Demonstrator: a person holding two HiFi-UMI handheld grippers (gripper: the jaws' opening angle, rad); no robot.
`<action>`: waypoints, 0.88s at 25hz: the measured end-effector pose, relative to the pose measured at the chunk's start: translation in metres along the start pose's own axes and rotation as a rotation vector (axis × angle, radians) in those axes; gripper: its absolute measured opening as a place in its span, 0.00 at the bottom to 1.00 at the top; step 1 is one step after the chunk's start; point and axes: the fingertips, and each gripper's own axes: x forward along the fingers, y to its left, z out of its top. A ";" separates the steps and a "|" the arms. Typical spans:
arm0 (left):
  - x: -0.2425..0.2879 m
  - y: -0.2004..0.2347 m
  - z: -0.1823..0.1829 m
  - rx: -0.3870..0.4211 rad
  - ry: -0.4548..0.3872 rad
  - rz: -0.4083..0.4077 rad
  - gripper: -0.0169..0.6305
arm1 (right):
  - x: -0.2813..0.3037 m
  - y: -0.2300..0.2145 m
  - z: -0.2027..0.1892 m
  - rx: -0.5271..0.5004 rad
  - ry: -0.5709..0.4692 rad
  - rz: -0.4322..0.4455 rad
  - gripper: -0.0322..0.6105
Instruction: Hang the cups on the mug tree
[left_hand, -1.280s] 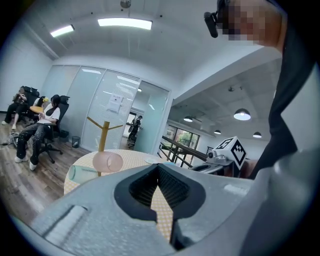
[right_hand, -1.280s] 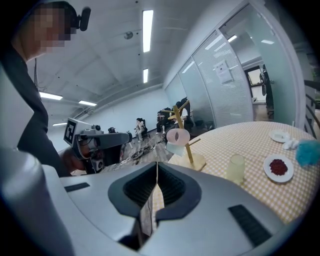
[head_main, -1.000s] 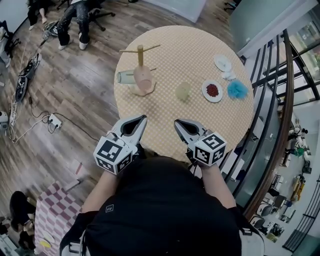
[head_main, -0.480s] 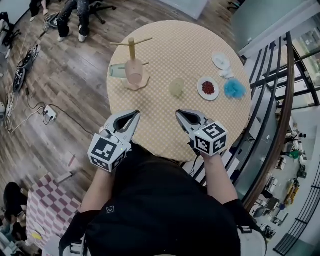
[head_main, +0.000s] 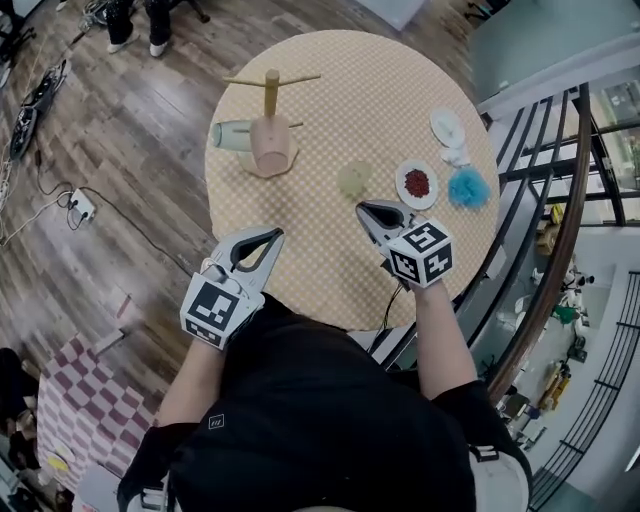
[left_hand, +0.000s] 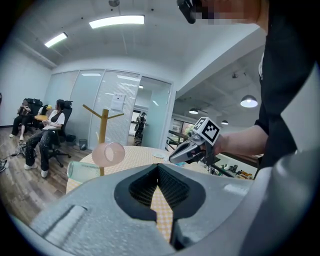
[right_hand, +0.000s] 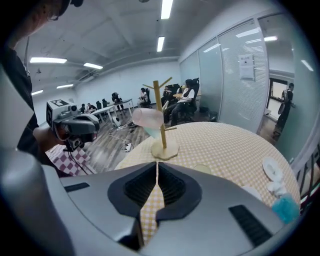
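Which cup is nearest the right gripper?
The pale yellow cup, just ahead of it; the pink cup and clear cup are by the mug tree.

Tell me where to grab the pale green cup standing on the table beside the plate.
Probably the near rim: the pale green translucent cup stands upright, mouth up, so one jaw can go inside the wall, one outside. Come from above with the right hand-held gripper, which is closer and now shut. I can't make out a handle.
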 end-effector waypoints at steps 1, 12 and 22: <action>0.004 0.002 -0.001 0.001 0.000 -0.008 0.04 | 0.006 -0.005 -0.002 -0.023 0.031 -0.003 0.08; 0.042 0.029 -0.031 -0.060 0.032 -0.088 0.04 | 0.061 -0.058 -0.017 -0.146 0.266 -0.027 0.21; 0.062 0.038 -0.049 -0.043 0.054 -0.136 0.04 | 0.098 -0.092 -0.038 -0.273 0.459 -0.082 0.52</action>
